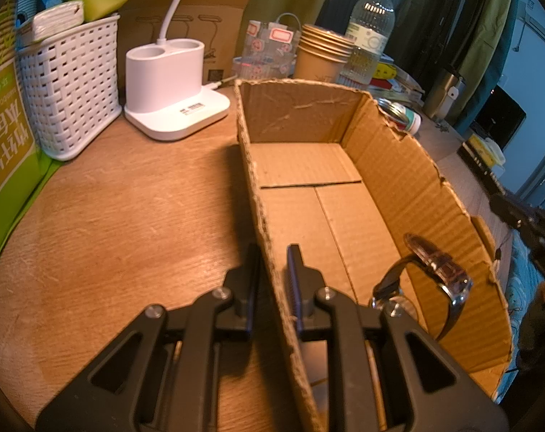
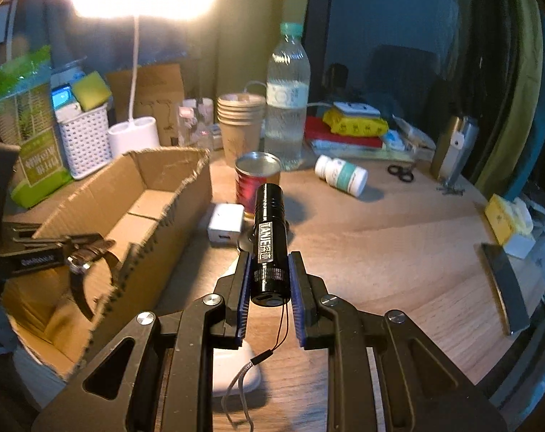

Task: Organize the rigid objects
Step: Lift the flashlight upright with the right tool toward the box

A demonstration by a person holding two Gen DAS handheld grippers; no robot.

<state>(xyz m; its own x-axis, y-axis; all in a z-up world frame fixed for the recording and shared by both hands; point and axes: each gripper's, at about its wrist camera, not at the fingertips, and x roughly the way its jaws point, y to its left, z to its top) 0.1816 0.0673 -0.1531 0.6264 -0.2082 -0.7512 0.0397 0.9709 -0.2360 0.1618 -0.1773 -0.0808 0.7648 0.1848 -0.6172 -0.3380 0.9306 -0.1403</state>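
- The cardboard box (image 1: 380, 165) stands open on the wooden table (image 1: 128, 216); it is the landmark for every place below.
- The left gripper (image 1: 272, 277) straddles the box's near side wall, one finger outside and one inside, its jaws drawn together and clamped on that wall.
- A wristwatch (image 1: 438, 273) sits inside the box, against the wall opposite the clamped one; from the right wrist view it looks to be propped on its strap, though the blur there leaves that unsure.
- The right gripper (image 2: 270, 277) is outside the box, beside the wall the watch leans on, with its pads pressed on a black flashlight (image 2: 268, 241).
- The flashlight points away from the camera, its lanyard hanging down from the tail end between the fingers.
- A white charger cube (image 2: 224, 228) lies on the table just beside the box's outer wall, and a red tin can (image 2: 256, 181) stands beyond it, off the box's far corner.
- A white pill bottle (image 2: 340, 174) lies on its side, well apart from the box, past the can.
- A white lamp base (image 1: 175, 90) and a white woven basket (image 1: 70, 86) stand on the far side of the box from the flashlight.
- A stack of paper cups (image 1: 322, 54) and a clear water bottle (image 1: 369, 32) stand behind the box's far end.
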